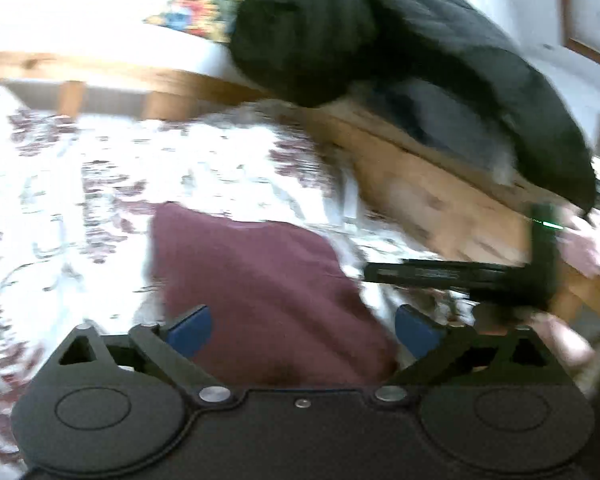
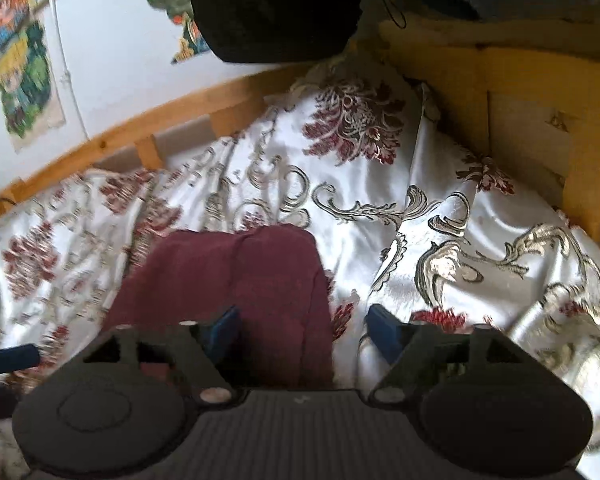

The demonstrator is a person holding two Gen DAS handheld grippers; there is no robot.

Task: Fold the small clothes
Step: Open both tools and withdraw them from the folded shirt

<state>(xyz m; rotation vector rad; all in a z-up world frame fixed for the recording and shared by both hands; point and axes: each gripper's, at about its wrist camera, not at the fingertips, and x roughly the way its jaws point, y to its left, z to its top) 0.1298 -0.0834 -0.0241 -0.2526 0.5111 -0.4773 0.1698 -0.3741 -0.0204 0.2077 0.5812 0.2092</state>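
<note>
As left view blurs, maroon cloth (image 2: 228, 280), wall pictures (image 2: 20, 92)

Both wrist views: close, downward, bedspread (image 1: 80, 184) shared

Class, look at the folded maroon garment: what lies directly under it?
The maroon garment lies on a white bedspread with dark red flowers and grey scrolls. The patch of bedspread beneath the garment is covered, so anything there cannot be seen.

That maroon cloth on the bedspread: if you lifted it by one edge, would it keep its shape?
Probably not. The maroon cloth lies soft and creased, so it would likely droop. It looks thin and light. On the shiny bedspread it may slide when pushed.
</note>
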